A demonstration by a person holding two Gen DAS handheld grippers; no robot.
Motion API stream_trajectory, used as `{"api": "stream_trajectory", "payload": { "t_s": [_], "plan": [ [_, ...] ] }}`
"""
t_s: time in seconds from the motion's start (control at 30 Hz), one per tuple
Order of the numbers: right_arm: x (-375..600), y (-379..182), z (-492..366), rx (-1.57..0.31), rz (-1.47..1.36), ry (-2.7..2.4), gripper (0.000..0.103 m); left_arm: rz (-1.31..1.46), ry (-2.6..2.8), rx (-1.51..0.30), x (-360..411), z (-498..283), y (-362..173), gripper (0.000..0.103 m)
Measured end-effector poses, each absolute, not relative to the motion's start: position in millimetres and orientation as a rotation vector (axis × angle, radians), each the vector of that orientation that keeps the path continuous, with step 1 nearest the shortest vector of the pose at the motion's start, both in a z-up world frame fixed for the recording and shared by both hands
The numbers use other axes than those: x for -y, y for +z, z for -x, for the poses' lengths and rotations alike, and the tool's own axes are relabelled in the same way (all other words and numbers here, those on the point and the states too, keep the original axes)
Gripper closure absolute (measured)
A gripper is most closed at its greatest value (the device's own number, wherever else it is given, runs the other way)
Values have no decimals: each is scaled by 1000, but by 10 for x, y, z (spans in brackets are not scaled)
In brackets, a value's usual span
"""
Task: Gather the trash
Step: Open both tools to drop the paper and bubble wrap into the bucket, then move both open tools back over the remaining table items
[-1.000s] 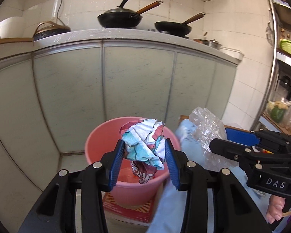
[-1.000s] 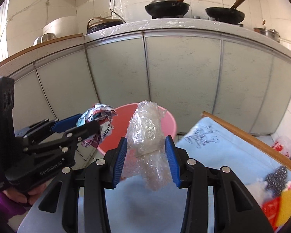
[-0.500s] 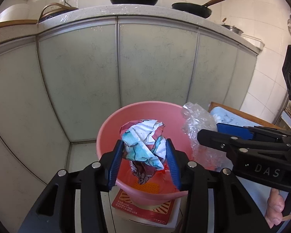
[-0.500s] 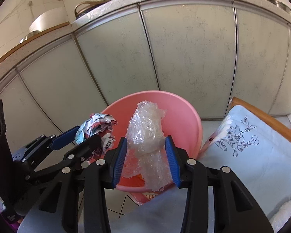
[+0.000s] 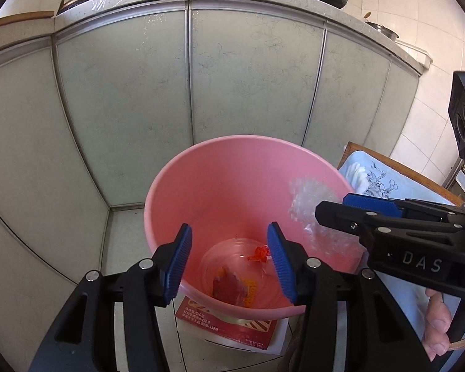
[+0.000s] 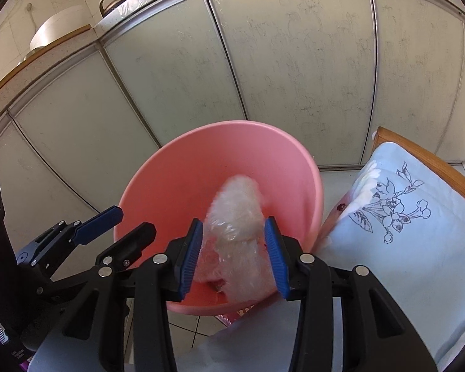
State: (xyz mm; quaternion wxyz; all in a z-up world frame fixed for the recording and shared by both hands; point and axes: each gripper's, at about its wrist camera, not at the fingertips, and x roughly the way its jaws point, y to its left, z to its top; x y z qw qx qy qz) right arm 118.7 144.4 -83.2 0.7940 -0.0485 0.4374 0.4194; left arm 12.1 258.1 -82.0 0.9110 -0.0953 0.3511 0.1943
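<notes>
Left wrist view: left gripper over round pink plastic bucket, jaws opening with nothing between them; red and orange scraps of trash lying on bucket bottom. Right wrist view: right gripper part-way closed, blue pads pressed on crumpled clear bubble wrap, held above bucket interior, beside pale blue flowered cloth.

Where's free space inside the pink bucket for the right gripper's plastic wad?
The far and left inner wall of the pink plastic bucket is bare. Its bottom is crowded with a clear plastic container and red scraps. The right gripper holds the crumpled clear plastic over the near side.
</notes>
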Motion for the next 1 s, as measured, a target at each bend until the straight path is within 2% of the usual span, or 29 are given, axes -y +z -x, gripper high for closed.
{"api": "stream_trajectory", "payload": {
  "t_s": [0.47,1.0],
  "plan": [
    [-1231,-592,-1059,-868,104,902,60,252,386,-664,-2562,85,-558,53],
    [-597,-92,-489,-724,126,852,60,184,284,-587,-2067,360,-66,53]
  ]
}}
